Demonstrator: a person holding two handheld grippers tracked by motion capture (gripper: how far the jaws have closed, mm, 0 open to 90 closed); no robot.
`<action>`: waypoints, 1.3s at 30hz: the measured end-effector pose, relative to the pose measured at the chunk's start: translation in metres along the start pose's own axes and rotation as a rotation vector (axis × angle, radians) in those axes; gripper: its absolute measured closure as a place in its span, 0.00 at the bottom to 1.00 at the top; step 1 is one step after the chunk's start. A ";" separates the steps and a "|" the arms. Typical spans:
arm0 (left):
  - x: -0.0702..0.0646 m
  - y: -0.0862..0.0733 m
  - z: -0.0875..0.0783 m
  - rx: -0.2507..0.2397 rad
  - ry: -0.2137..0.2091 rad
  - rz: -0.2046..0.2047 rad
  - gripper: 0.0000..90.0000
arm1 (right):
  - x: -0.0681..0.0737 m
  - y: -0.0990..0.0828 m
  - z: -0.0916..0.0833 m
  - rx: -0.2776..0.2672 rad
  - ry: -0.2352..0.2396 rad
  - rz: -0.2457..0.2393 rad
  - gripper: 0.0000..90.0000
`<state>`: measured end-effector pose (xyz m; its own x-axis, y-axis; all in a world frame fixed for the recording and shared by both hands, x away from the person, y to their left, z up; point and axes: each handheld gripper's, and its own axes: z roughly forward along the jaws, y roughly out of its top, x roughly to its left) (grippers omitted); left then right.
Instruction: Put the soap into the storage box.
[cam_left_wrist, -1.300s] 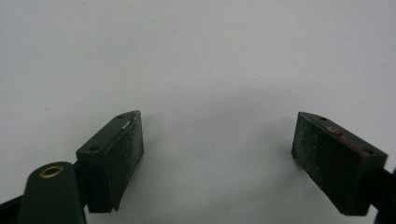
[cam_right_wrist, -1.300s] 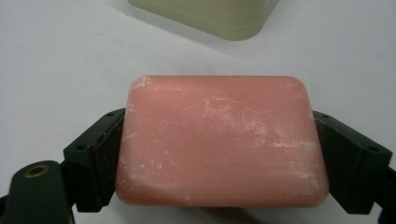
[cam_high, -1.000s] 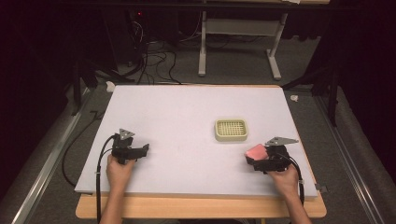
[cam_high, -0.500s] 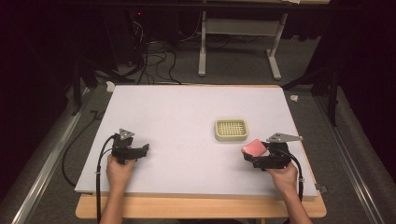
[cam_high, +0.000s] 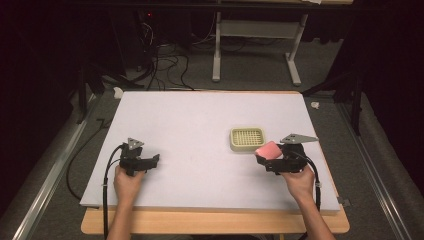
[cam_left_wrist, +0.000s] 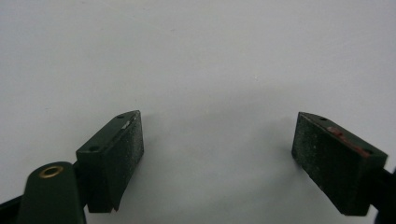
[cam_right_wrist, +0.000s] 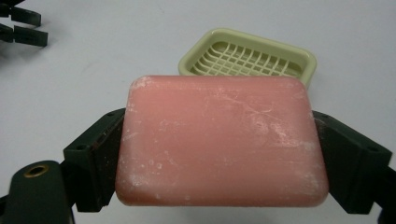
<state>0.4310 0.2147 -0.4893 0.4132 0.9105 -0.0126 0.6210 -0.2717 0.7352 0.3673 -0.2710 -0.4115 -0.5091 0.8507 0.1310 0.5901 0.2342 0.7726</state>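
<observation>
A pink bar of soap (cam_right_wrist: 219, 140) sits clamped between the two black jaws of my right gripper (cam_high: 270, 159), held just above the white table. In the high view the pink soap (cam_high: 267, 149) hangs a little in front of and to the right of a pale yellow soap dish (cam_high: 247, 138) with a grid floor. That soap dish (cam_right_wrist: 247, 58) lies just beyond the bar in the right gripper view. My left gripper (cam_high: 152, 161) rests low over the table's front left, open, its jaws wide apart around bare white surface (cam_left_wrist: 215, 116).
The white tabletop (cam_high: 200, 120) spreads between the two hands, with a wooden edge (cam_high: 210, 222) along the front. Cables trail from both grippers. Behind the table stand a metal frame (cam_high: 255, 45) and tangled cables (cam_high: 160, 55) on the floor.
My right gripper has carried the soap a little to the left and forward, closer to the dish. The left hand has stayed put.
</observation>
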 end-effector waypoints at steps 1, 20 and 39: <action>0.000 0.000 0.000 0.000 0.000 0.000 0.19 | 0.001 0.002 0.000 -0.002 -0.002 -0.001 0.15; 0.000 0.000 0.000 0.000 0.000 0.000 0.19 | 0.001 0.034 0.023 0.030 0.006 0.019 0.15; 0.000 0.000 0.000 0.000 0.000 0.001 0.19 | -0.004 0.060 0.061 0.133 -0.043 0.042 0.15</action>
<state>0.4310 0.2146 -0.4893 0.4133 0.9105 -0.0118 0.6210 -0.2723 0.7350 0.4426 -0.2320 -0.4037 -0.4565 0.8798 0.1327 0.6896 0.2557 0.6775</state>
